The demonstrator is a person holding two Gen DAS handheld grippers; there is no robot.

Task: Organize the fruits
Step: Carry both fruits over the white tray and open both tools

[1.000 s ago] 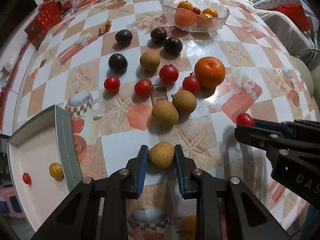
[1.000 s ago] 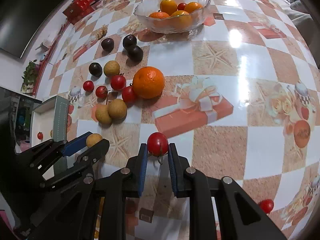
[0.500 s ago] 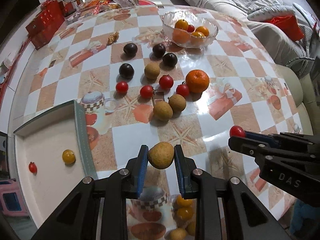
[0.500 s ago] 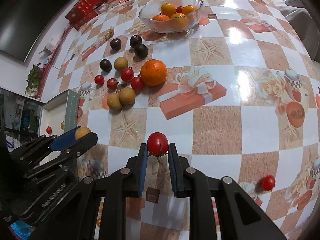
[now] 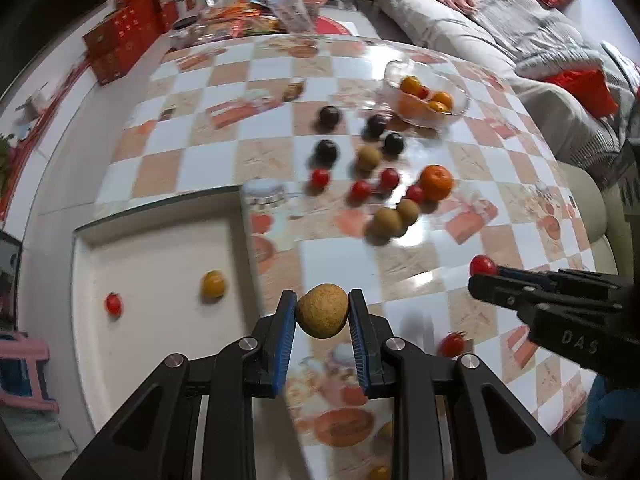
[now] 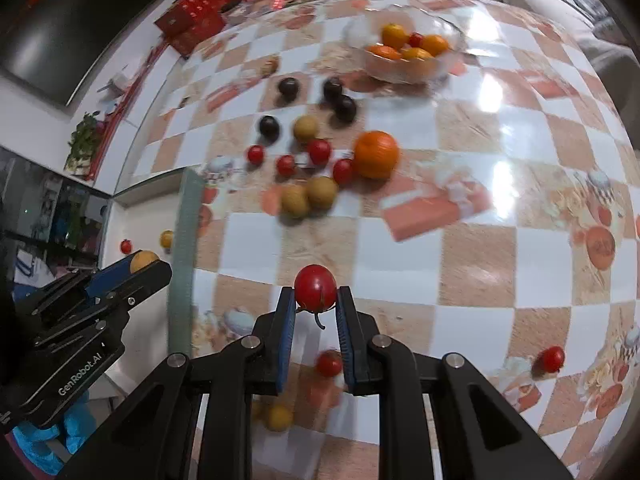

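Observation:
My left gripper point(image 5: 322, 312) is shut on a tan round fruit point(image 5: 322, 309) and holds it in the air beside the right wall of a white tray point(image 5: 160, 240). The tray holds a yellow fruit point(image 5: 213, 284) and a small red tomato point(image 5: 113, 304). My right gripper point(image 6: 316, 300) is shut on a red tomato point(image 6: 315, 288), high above the checkered table point(image 6: 480, 264). The left gripper also shows in the right wrist view point(image 6: 146, 266). Loose tomatoes, tan fruits, dark plums and an orange point(image 6: 376, 154) lie in a cluster at mid-table.
A glass bowl point(image 6: 400, 68) with oranges and a tomato stands at the far side. Loose tomatoes point(image 6: 551, 358) lie near the table's front. Red boxes point(image 5: 120, 44) and packets crowd the far edge. A sofa point(image 5: 500, 32) runs along the right.
Both grippers have lifted higher with their fruit. The left gripper has swung left toward the tray, which fills more of its view now.

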